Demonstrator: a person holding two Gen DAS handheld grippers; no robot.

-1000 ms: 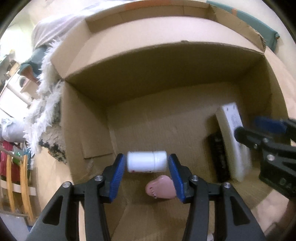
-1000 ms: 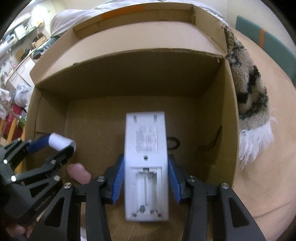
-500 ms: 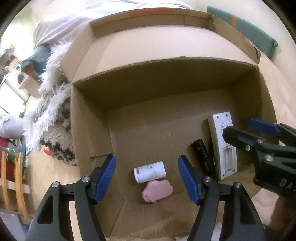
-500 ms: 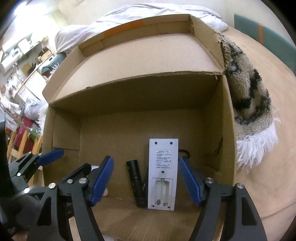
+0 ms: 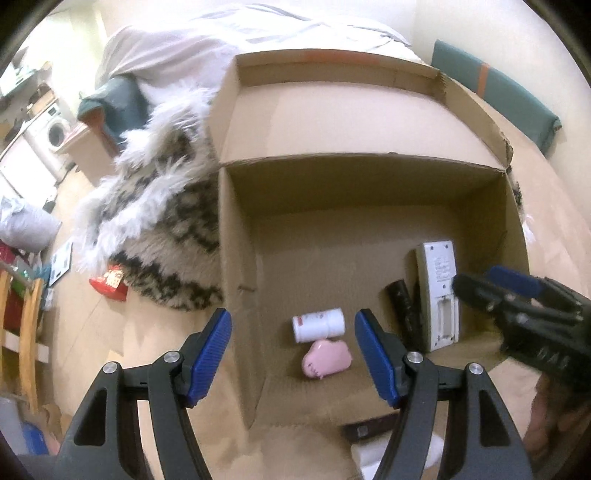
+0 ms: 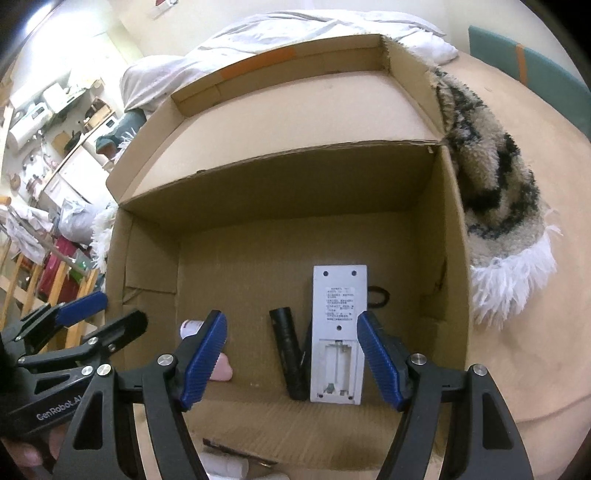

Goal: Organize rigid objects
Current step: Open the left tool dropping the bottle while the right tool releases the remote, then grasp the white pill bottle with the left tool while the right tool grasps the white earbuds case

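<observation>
An open cardboard box [image 5: 236, 236] [image 6: 147, 266] holds a white pill bottle [image 5: 318, 325] lying on its side, a pink cloud-shaped item [image 5: 327, 359], a black cylinder [image 5: 402, 306] [image 6: 288, 354] and a white remote [image 5: 441, 291] [image 6: 338, 332] lying back up with its battery bay open. My left gripper [image 5: 293, 354] is open and empty above the box's near edge. My right gripper [image 6: 291, 362] is open and empty, held back from the remote. In the right wrist view the bottle [image 6: 190, 326] and the pink item [image 6: 221, 369] are partly hidden by a finger.
A shaggy black-and-white rug [image 5: 159, 229] [image 6: 495, 206] lies under and beside the box. A red packet [image 5: 110, 282] lies on the floor at left. A dark flat item [image 5: 369, 430] and a white object [image 6: 225, 467] lie in front of the box. Bedding [image 6: 295, 33] is behind.
Both grippers opened, dropping the bottle and the remote into the box, then pulled back and up away from it.
</observation>
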